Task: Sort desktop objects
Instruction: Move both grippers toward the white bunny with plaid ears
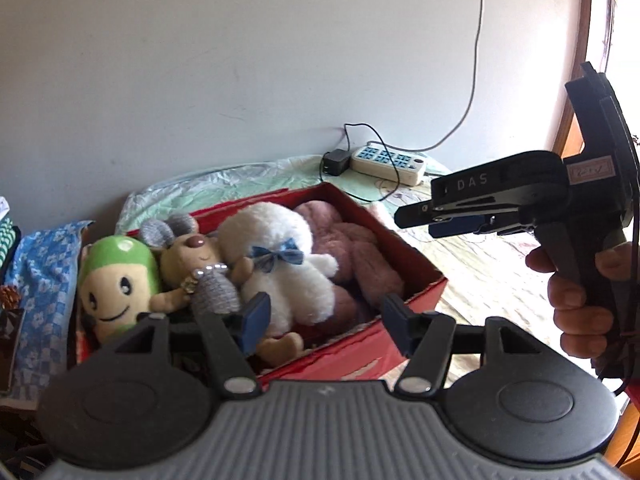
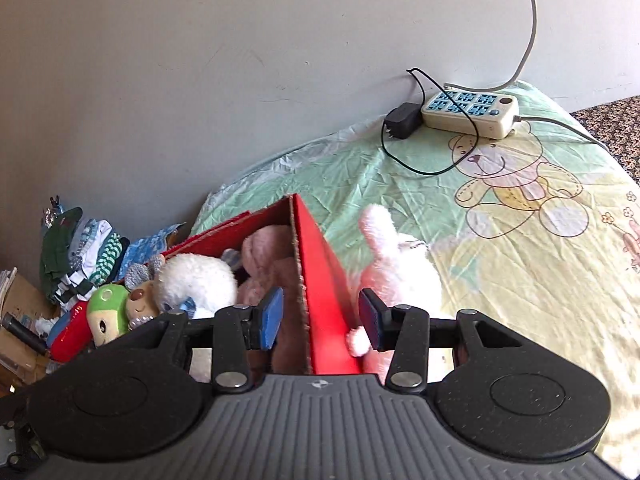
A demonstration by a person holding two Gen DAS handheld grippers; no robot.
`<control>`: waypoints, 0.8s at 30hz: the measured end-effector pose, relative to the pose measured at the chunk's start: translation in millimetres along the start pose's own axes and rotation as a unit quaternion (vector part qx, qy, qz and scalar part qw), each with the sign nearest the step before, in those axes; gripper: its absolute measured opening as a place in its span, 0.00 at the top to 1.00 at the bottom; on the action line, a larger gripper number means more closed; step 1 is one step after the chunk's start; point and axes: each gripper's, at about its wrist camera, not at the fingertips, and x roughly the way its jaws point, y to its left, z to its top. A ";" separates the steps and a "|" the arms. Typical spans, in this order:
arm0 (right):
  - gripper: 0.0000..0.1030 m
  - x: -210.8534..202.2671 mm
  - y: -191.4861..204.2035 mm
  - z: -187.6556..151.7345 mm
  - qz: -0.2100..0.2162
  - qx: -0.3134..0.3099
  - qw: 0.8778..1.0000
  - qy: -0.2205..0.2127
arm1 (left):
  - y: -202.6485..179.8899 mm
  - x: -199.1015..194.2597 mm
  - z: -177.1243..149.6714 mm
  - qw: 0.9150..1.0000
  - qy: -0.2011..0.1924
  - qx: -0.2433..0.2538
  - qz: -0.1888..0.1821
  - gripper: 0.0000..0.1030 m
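Observation:
A red cardboard box on the bed holds a white plush with a blue bow, a dusty pink plush, a beige mouse doll and a green-capped doll. My left gripper hovers open over the box's near end, nothing between its pads. A hand holds my right gripper off to the right of the box. In the right wrist view, the right gripper stands open above the box's red wall. A pale pink bunny plush lies outside the box, just past the right finger.
A power strip and a black adapter with looping cables lie at the far edge by the wall. A bear-print sheet covers the bed. Folded clothes pile up left of the box.

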 end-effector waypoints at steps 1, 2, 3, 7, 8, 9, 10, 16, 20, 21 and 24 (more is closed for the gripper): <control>0.55 -1.7 -4.9 0.0 -0.004 -0.008 1.000 0.003 | -7.1 4.4 0.9 1.000 0.002 0.000 -0.003 0.36; 0.55 -3.5 -9.4 0.8 -0.009 -0.017 1.000 0.005 | -14.1 8.7 2.0 1.000 0.004 0.000 -0.007 0.35; 0.55 -5.3 -13.9 1.6 -0.014 -0.027 1.000 0.007 | -21.1 12.6 3.8 1.000 0.006 -0.001 -0.010 0.35; 0.55 -12.3 -33.1 5.8 -0.023 -0.058 0.998 0.009 | -53.7 30.7 12.0 1.000 0.018 -0.001 -0.002 0.31; 0.55 -13.0 -37.4 7.2 -0.026 -0.066 0.997 0.012 | -60.6 34.8 13.8 1.000 0.021 -0.001 0.003 0.28; 0.55 -13.1 -42.8 8.8 -0.029 -0.071 0.997 0.015 | -68.1 39.0 15.4 1.000 0.023 -0.002 0.008 0.27; 0.55 -12.5 -50.4 11.0 -0.031 -0.073 0.997 0.018 | -75.8 41.9 17.0 1.000 0.024 -0.005 0.009 0.27; 0.54 -1.1 -98.6 21.5 -0.025 -0.060 0.996 0.066 | -127.1 61.4 22.3 1.000 0.015 -0.003 0.006 0.08; 0.51 9.7 -120.0 30.7 -0.007 -0.066 0.994 0.093 | -158.6 93.9 19.8 0.999 0.026 0.013 0.018 0.09; 0.50 11.8 -123.0 34.0 -0.002 -0.069 0.993 0.095 | -164.1 103.7 19.8 0.999 0.031 0.017 0.026 0.10; 0.49 18.7 -129.1 43.2 0.012 -0.078 0.991 0.106 | -174.0 128.2 21.8 0.998 0.044 0.023 0.044 0.12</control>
